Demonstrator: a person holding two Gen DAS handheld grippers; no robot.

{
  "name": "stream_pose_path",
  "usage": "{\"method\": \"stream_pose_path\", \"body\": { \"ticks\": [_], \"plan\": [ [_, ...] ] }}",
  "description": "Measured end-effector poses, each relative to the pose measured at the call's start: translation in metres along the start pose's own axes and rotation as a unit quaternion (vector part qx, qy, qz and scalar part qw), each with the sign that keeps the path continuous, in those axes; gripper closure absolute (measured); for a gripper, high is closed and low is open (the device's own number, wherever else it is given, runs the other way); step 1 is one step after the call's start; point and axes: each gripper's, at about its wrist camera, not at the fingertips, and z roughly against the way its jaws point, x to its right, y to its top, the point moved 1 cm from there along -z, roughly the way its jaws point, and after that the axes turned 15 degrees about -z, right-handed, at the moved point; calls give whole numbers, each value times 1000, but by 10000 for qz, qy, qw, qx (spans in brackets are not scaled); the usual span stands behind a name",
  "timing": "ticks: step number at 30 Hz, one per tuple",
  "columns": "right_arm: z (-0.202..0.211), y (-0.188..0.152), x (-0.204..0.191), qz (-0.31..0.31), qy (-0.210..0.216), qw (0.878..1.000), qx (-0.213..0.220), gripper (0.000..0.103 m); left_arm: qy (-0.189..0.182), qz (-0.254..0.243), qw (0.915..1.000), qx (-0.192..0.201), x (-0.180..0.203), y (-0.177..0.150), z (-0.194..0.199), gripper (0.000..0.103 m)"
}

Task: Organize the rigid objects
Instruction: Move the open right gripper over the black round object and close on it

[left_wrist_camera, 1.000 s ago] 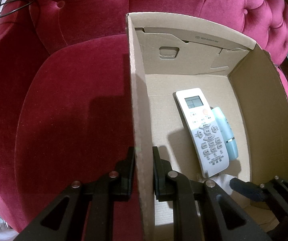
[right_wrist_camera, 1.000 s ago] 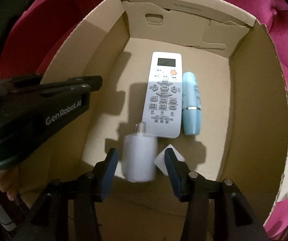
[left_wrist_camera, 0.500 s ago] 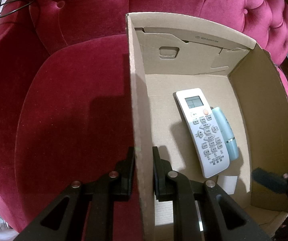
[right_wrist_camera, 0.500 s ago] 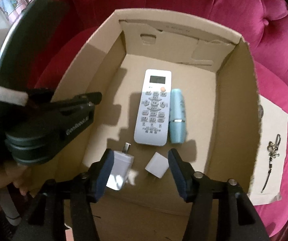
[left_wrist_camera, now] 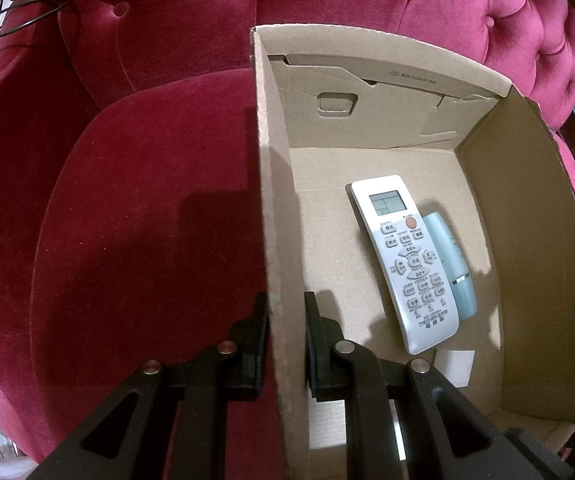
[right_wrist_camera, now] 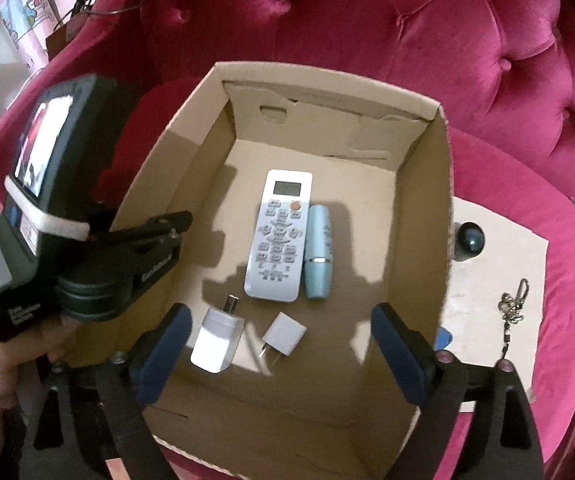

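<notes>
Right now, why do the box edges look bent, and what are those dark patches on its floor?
Left wrist view: the fisheye lens bows the cardboard box walls and the remote. Right wrist view: the right gripper casts hard shadows across the floor beside the blue tube; focus is slightly soft.

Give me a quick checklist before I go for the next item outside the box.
1. Right hand-held gripper empty and open: ok.
2. Left hand-held gripper clamped on the cardboard box wall: ok.
3. Remote and blue tube flat, side by side: ok.
4. Two white chargers on the box floor: ok.
5. Keychain and dark ball on paper beside the box, not yet packed: not ok.
6. Other items behind the box wall: cannot tell.
</notes>
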Motion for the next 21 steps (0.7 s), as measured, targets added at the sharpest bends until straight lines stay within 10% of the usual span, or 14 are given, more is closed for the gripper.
{"method": "stream_pose_path", "body": {
  "ticks": [21],
  "plan": [
    [35,33,54,-572,-261,9966,528,0,15,2,10000,-2,1,0,0,86]
  ]
}}
